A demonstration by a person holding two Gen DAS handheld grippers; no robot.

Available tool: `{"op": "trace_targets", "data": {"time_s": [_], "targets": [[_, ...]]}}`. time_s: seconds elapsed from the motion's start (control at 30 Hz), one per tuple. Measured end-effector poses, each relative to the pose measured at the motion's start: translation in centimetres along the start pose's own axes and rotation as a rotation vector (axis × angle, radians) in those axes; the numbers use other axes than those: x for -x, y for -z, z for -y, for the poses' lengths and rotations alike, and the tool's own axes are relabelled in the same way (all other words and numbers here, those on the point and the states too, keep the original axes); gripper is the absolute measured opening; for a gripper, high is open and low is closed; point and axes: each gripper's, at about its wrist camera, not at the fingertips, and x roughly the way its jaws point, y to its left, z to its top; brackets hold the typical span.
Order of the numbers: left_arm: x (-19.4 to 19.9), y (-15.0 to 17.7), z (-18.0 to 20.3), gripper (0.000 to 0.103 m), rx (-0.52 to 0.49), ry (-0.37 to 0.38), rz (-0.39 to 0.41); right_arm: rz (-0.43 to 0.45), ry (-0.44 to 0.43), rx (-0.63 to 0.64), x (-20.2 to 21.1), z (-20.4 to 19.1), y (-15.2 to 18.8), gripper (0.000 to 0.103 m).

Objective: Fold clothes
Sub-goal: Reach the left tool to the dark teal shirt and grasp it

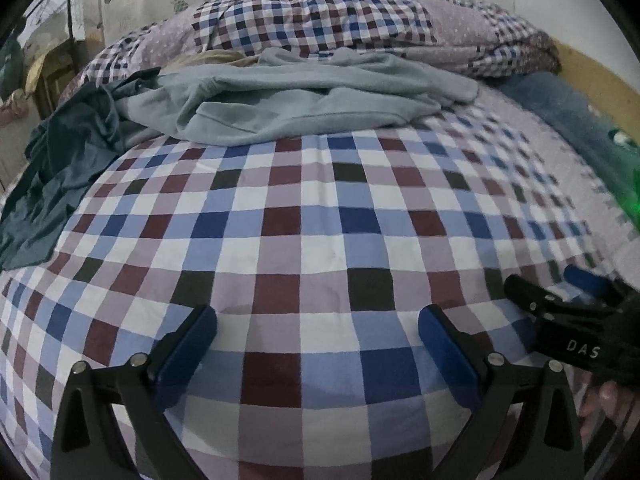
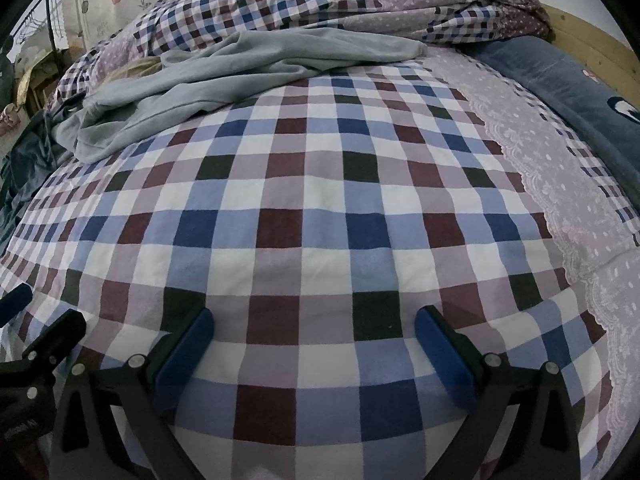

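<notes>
A crumpled light grey-blue garment (image 1: 304, 96) lies at the far side of the checked bed cover (image 1: 312, 224); the right wrist view shows the same garment (image 2: 224, 68) at upper left. A dark teal garment (image 1: 52, 176) is bunched at the left edge of the bed, and a sliver of that teal garment (image 2: 24, 168) shows in the right wrist view. My left gripper (image 1: 318, 336) hovers open over the near part of the cover, nothing between its blue pads. My right gripper (image 2: 314, 334) is open too, beside the left one, and appears in the left wrist view at lower right (image 1: 560, 292).
A folded checked quilt (image 1: 360, 20) is piled along the back of the bed. A dark blue blanket (image 2: 568, 84) lies at the right against a wooden bed frame (image 2: 592, 36). A person's fingers (image 1: 608, 396) hold the right gripper. Furniture and a rack (image 1: 48, 52) stand far left.
</notes>
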Motion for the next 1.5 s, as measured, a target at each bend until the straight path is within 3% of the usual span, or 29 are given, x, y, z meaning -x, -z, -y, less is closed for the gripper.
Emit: {"op": "trace_targets", "data": {"time_s": [0.1, 0.37, 0.63, 0.83, 1.0, 1.2, 1.5], "targets": [[1.0, -0.9, -2.0, 0.089, 0.069, 0.017, 0.021, 0.003, -0.01, 0.0, 0.2, 0.1, -0.1, 0.103], [4.5, -3.1, -12.8, 0.089, 0.353, -0.024, 0.159, 0.099, -0.182, 0.003, 2.9, -1.8, -1.0, 0.103], [5.2, -2.2, -24.1, 0.089, 0.633, -0.025, 0.176, 0.172, -0.336, 0.015, 4.9, -4.4, -1.7, 0.103], [6.8, -2.0, -28.7, 0.089, 0.649, -0.06, 0.208, 0.167, -0.394, 0.047, 5.2, -7.2, -1.1, 0.103], [5.4, -1.2, -33.0, 0.089, 0.756, 0.041, 0.143, 0.168, -0.426, 0.067, 5.4, -8.6, -1.3, 0.103], [3.5, -0.9, -35.5, 0.089, 0.819, 0.131, 0.11, 0.15, -0.453, 0.076, 5.1, -9.6, -1.6, 0.103], [1.6, -2.0, -36.0, 0.089, 0.792, 0.139, 0.069, 0.123, -0.461, 0.058, 4.3, -9.7, -1.9, 0.103]]}}
